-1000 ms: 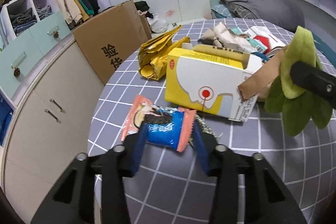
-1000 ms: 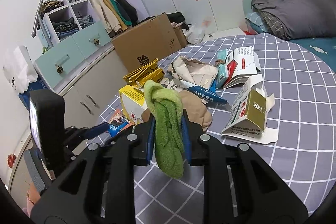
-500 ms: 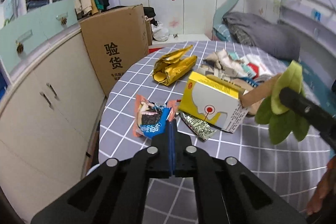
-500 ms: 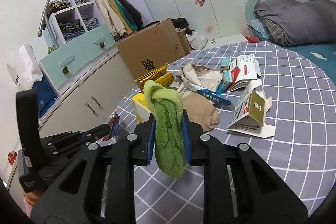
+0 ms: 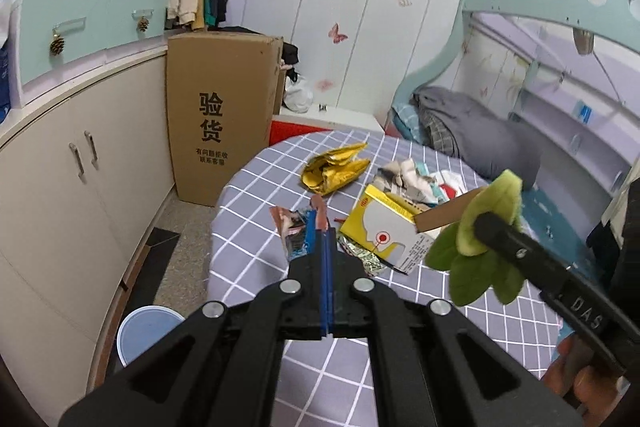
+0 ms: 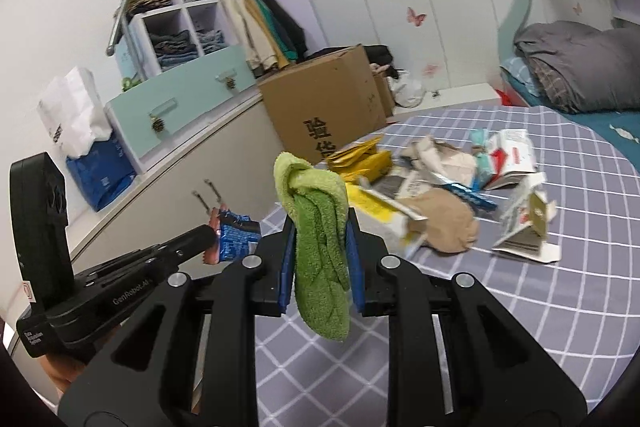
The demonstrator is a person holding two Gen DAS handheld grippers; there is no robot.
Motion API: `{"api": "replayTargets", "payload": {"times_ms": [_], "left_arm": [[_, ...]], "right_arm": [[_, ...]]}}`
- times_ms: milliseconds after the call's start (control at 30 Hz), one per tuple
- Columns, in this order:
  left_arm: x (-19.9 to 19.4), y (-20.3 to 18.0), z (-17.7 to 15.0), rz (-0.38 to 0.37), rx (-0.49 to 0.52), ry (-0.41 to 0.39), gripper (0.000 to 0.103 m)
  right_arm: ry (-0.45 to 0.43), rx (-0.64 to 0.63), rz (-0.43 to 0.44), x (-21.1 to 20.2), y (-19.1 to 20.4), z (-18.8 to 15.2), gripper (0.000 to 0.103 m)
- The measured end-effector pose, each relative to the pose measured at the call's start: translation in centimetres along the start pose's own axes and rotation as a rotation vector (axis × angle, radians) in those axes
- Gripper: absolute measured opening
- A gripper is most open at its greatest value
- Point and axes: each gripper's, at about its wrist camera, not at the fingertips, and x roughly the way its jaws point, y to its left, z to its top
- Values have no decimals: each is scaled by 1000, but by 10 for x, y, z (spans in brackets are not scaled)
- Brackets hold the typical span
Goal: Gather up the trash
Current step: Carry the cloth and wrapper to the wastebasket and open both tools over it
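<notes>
The left tool (image 5: 326, 239) is clenched on a blue snack wrapper (image 5: 301, 235), which sticks out at its 11 o'clock above the desk (image 5: 256, 227). The right tool (image 6: 322, 227) grips a green cloth (image 6: 318, 239) hanging between its pads. At 2 o'clock, the litter pile (image 6: 452, 179) is motion-blurred, and the wrapper's print is unreadable.

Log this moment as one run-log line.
left gripper: shut on blue snack wrapper | right gripper: shut on green terry cloth | blue bin: on floor
</notes>
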Motion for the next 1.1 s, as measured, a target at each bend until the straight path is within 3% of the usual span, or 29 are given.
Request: {"api": "replayTargets", "payload": {"times_ms": [333, 533, 800, 1100], "left_arm": [[-37, 67, -8, 36, -116, -40, 0], [-51, 132, -25, 119, -214, -37, 0], [-18, 227, -73, 308, -333, 94, 0], [42, 314, -133, 360, -475, 275, 0]], "right_arm": [[105, -95, 111, 49, 78, -20, 23], [208, -166, 202, 100, 139, -43, 23], [417, -278, 254, 190, 207, -109, 23], [645, -333, 194, 291, 219, -189, 23]]}}
